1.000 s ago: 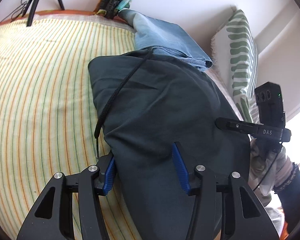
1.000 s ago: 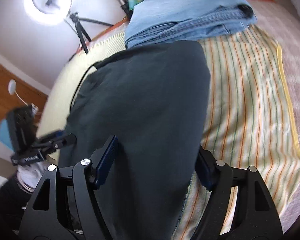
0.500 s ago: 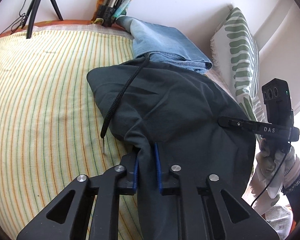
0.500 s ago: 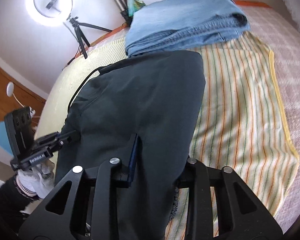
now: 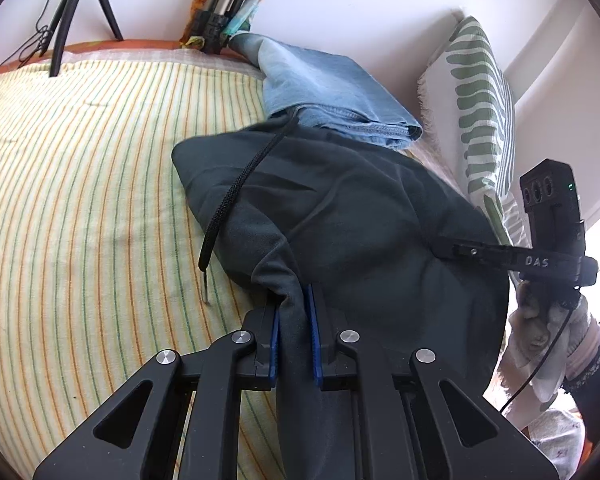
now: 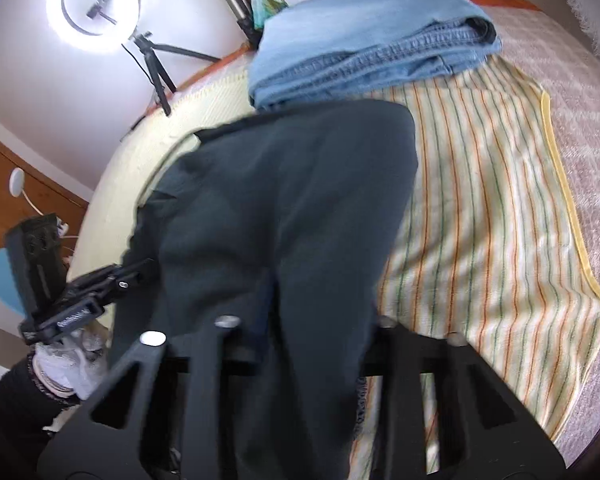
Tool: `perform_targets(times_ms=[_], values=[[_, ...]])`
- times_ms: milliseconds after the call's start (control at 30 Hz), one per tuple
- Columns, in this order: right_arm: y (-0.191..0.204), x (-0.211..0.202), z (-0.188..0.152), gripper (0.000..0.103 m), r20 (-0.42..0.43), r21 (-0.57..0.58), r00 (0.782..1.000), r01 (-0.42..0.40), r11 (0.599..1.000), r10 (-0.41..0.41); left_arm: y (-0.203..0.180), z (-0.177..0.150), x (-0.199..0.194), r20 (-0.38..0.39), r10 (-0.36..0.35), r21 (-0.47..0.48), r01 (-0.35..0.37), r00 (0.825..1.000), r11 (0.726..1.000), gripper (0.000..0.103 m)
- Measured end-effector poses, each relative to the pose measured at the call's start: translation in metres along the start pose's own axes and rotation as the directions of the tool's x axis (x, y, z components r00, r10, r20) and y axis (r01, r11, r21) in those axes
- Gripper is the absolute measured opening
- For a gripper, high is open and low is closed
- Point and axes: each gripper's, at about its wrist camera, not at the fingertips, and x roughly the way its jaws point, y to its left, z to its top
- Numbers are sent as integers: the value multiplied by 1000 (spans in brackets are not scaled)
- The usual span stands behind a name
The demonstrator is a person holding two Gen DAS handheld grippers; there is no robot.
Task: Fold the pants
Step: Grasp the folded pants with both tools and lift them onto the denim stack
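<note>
Jaws of the left gripper are pinched narrow on a bunched ridge of the dark pants, blue pads pressing the cloth from both sides; they have just been closing, with the fabric between them. Right gripper jaws also clamp a thicker fold of the same pants, cloth draped over and hiding most of the pads; view is motion-blurred, but fabric fills the gap and they too have just been closing.

Pants lie on the bed on a striped sheet, yellow with orange and green lines, running from the grippers toward the far wall. A black drawstring trails from the waistband down across the left edge of the pants onto the sheet. Far end of the pants touches, maybe slightly overlaps, a folded pair of light blue jeans at the head of the bed.

Green-and-white patterned pillow stands against the wall right of the jeans. Lit ring light on a tripod stands behind the bed. Each wrist view shows the other gripper at the frame edge, held in a gloved hand with a dark sleeve.
</note>
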Motion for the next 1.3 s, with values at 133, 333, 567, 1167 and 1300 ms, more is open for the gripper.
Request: perform_targets(times_ms=[133,333,567,1167,1300], values=[[25,-14,-2,22,26,-77,998,67,995,-66,-6,5,-12,34,-12,30,11,999,999,7],[56,-46,6,21,102,-160,990,111,981,-96,-19,23,-32,84,-49,82,42,995,996,6],[73,-92,55,21,234,-228,959,216,949,-162,-46,78,-50,164,-96,190,64,982,980,6],[26,-41,238,21,330,-180,872,433,883,-361,-67,230,33,257,-22,277,-51,966,959,6],[17,-15,253,21,297,-183,863,471,863,-408,-58,236,56,226,13,262,-73,974,962,6]])
